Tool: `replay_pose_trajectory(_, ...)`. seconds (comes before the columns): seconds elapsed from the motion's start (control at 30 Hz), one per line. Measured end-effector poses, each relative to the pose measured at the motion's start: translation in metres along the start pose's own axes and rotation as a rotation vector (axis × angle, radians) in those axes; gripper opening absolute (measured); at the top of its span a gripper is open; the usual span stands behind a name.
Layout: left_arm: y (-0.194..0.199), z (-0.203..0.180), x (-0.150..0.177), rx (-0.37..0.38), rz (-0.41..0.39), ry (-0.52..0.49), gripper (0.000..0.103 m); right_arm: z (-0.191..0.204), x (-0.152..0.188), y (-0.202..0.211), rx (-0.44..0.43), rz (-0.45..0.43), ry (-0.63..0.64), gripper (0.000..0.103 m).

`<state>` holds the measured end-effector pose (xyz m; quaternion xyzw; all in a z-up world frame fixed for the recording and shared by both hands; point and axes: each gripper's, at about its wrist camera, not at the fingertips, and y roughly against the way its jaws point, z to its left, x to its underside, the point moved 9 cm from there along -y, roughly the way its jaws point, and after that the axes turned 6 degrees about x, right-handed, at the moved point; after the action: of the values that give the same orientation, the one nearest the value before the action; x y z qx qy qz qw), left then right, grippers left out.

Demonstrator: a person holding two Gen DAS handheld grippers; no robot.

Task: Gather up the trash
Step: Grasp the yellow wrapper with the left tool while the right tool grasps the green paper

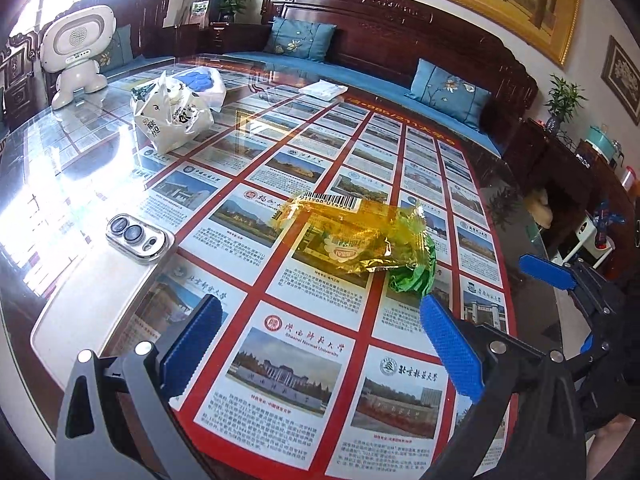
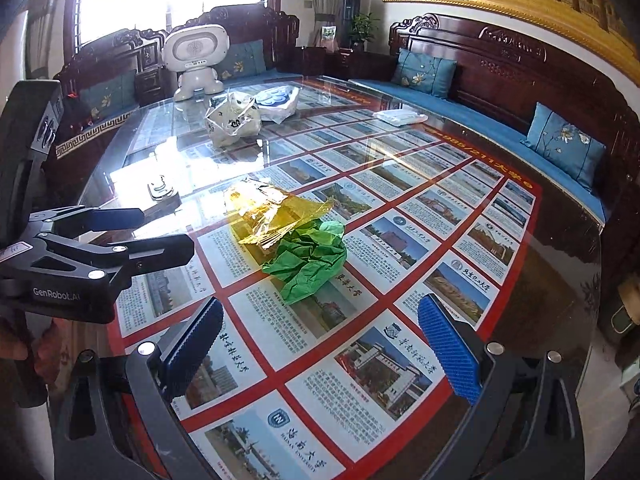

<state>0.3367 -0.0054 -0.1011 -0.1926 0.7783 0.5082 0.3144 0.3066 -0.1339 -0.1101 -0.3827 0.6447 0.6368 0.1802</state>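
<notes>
Left tongs (image 1: 320, 344): I hold them spread wide, ready to straddle trash.
Right tongs (image 2: 320, 344): spread too.
Yellow wrapper (image 1: 348, 236): ahead on the worktop (image 1: 532, 248), touching green paper (image 2: 310, 258).

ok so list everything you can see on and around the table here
yellow wrapper: 1, clear yellow, table centre, touching the green paper
green paper: 1, green, crumpled, beside the wrapper
phone: 1, silver, face down, left part of the table
plastic bags: 2, white, one with blue contents, far end of the table
white packet: 1, white, far right side of the table
toy robot: 1, white, far left corner
glass table: 1, printed red-grid sheet beneath
sofas: dark wood, blue cushions, around the table
left gripper: blue pads, open, empty
right gripper: blue pads, open, empty
</notes>
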Motion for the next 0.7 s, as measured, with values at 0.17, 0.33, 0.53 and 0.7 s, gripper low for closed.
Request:
replay_pose_trajectory(0.17, -0.011, 0.001, -0.004, 0.011, 0.016, -0.029, 0.099, 0.006, -0.009, -0.032, 0.0, 0.051, 0.049, 0.094)
replay_pose_trajectory(0.33, -0.016, 0.007, -0.006, 0.007, 0.026, -0.03, 0.099, 0.008, -0.015, -0.06, 0.006, 0.096, 0.061, 0.094)
replay_pose_trajectory(0.53, -0.022, 0.006, -0.012, 0.011, 0.035, -0.046, 0.099, 0.01, -0.015, -0.069, 0.012, 0.14, 0.103, 0.063)
replay_pose_trajectory(0.7, -0.033, -0.005, -0.025, 0.039, 0.041, -0.079, 0.099, 0.005, -0.013, -0.068, 0.005, 0.147, 0.099, 0.051)
